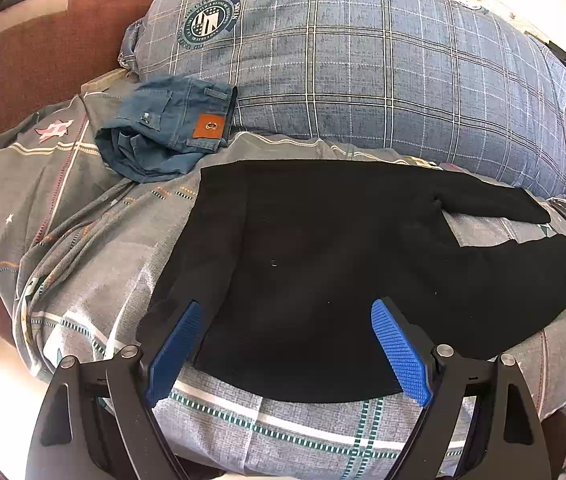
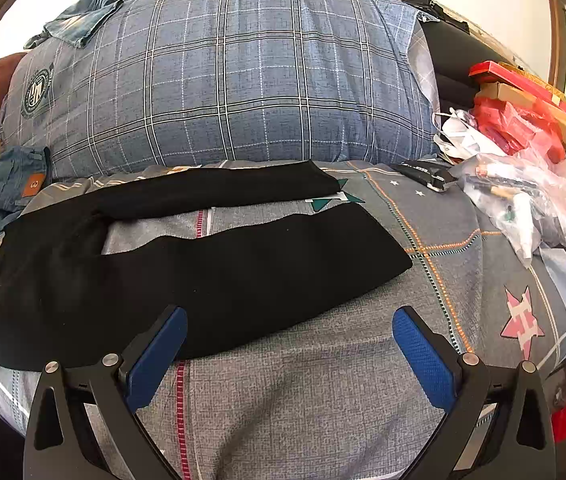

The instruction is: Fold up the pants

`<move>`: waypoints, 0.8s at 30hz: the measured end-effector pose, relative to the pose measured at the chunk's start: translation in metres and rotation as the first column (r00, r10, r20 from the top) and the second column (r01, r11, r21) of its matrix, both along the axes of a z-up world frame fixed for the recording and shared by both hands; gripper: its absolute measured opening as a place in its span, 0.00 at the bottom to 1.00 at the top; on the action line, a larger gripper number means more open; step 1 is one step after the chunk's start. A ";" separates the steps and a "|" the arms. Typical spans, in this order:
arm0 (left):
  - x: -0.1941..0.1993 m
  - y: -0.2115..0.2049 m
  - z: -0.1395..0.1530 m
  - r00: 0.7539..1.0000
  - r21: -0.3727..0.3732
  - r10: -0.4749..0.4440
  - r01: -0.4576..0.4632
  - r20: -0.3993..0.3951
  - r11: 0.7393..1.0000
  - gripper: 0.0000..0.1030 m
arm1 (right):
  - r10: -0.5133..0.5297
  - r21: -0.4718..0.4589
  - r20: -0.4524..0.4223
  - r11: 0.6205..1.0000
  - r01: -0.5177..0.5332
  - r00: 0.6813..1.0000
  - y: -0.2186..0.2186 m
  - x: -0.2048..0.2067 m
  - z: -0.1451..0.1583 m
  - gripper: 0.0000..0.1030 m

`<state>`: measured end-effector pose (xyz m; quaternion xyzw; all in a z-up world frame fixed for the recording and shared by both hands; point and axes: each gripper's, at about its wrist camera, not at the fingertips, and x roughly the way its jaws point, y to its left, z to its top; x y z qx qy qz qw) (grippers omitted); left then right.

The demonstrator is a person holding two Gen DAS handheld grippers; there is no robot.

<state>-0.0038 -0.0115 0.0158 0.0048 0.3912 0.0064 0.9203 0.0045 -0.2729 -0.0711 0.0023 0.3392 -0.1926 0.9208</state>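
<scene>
The big blue plaid pillow (image 1: 363, 72) carries a round crest emblem (image 1: 210, 24) with a ring of lettering too small to make out, and a banner at its right edge that reads "STARS". A brown leather patch (image 1: 210, 125) on the folded jeans (image 1: 163, 132) bears a round logo, illegible. The grey bedsheet (image 2: 483, 280) shows a pink star motif with an "H" (image 2: 522, 320).
</scene>
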 end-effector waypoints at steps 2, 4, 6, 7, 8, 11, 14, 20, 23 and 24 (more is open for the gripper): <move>-0.001 0.000 -0.001 0.999 -0.021 -0.002 0.003 0.045 1.000 0.85 | 0.002 -0.001 0.003 1.000 -0.002 1.000 0.000 0.000 0.000 1.00; -0.003 0.001 -0.002 0.998 -0.047 -0.004 0.007 0.068 0.999 0.85 | 0.003 0.000 0.001 1.000 -0.003 1.000 0.000 0.001 0.001 1.00; -0.003 0.001 -0.002 0.998 -0.049 -0.005 0.008 0.064 0.999 0.85 | 0.005 -0.001 0.001 1.000 -0.005 1.000 -0.001 0.001 0.001 1.00; -0.002 0.001 -0.002 0.998 -0.047 -0.005 0.008 0.063 0.999 0.85 | 0.007 -0.001 -0.001 1.000 -0.007 1.000 -0.001 0.002 0.000 1.00; -0.001 0.001 -0.001 0.998 -0.047 -0.006 0.009 0.062 0.999 0.85 | 0.008 -0.001 -0.001 1.000 -0.008 1.000 0.000 0.002 0.000 1.00; 0.000 0.001 -0.002 0.998 -0.058 -0.004 0.007 0.055 0.998 0.85 | 0.013 -0.001 -0.002 1.000 -0.013 1.000 0.000 0.004 0.000 1.00; 0.004 0.004 -0.002 1.000 -0.069 -0.013 0.015 0.025 0.998 0.85 | 0.026 0.013 -0.005 1.000 -0.026 1.000 -0.003 0.006 0.000 1.00; 0.008 0.046 -0.016 0.971 -0.338 -0.053 -0.030 -0.234 0.941 0.84 | -0.050 0.066 -0.020 0.997 0.051 0.999 -0.052 0.009 0.003 1.00; 0.006 0.064 -0.024 0.941 -0.515 -0.083 -0.105 -0.329 0.851 0.84 | -0.137 0.095 -0.031 0.986 0.139 0.990 -0.089 0.009 0.000 1.00; 0.008 0.066 -0.028 0.938 -0.517 -0.082 -0.111 -0.336 0.849 0.84 | -0.160 0.120 -0.037 0.979 0.163 0.986 -0.102 0.010 -0.002 1.00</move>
